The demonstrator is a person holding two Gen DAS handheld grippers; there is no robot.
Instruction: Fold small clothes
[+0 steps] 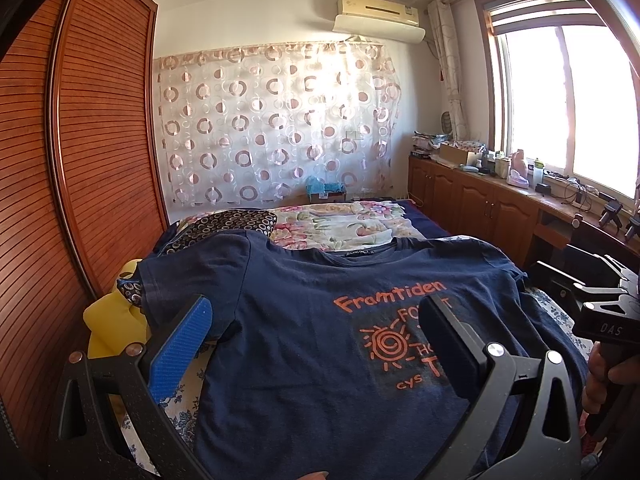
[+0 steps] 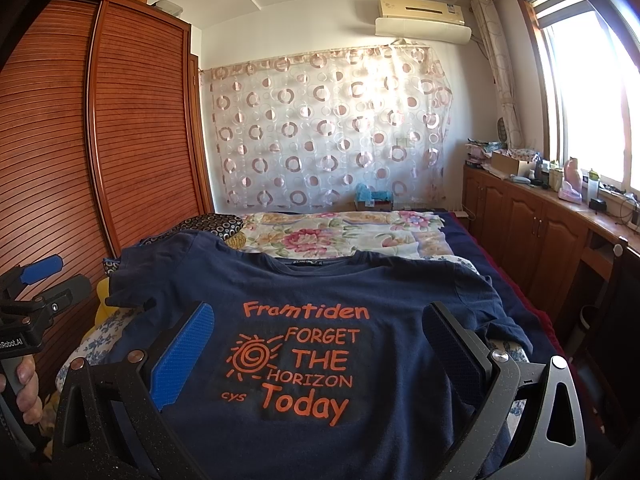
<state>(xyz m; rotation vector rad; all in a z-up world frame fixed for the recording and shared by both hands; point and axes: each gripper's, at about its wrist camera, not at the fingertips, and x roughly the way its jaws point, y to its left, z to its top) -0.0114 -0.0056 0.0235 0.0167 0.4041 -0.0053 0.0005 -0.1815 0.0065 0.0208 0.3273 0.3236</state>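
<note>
Two handheld grippers hover above a navy T-shirt [image 2: 304, 292] spread flat, front up, on a bed [image 2: 456, 228] in a sunlit bedroom. The shirt lies with its collar toward the far end of the bed and both short sleeves laid out to the sides; orange lettering on its chest reads "Framtiden" above "FORGET THE HORIZON Today", beside a spiral sun.

The left gripper [image 1: 316, 344] hangs over the shirt's left half with its tongs spread wide and nothing between them, one finger faced with a blue ribbed pad [image 1: 182, 352], the other black. The right gripper [image 2: 320, 356] is likewise spread wide and holds nothing, its two fingers framing the printed text. Whether either gripper touches the fabric cannot be told.

A floral quilt [image 2: 332, 232] covers the bed beyond the collar, and something yellow [image 1: 114, 320] lies just beside the left sleeve. A slatted wooden wardrobe [image 1: 100, 140] stands along the left side of the bed, a sheer curtain [image 2: 328, 132] with ring patterns hangs on the far wall beneath an air conditioner [image 2: 422, 18], and low wooden cabinets [image 2: 528, 224] run under the window [image 1: 568, 104].
</note>
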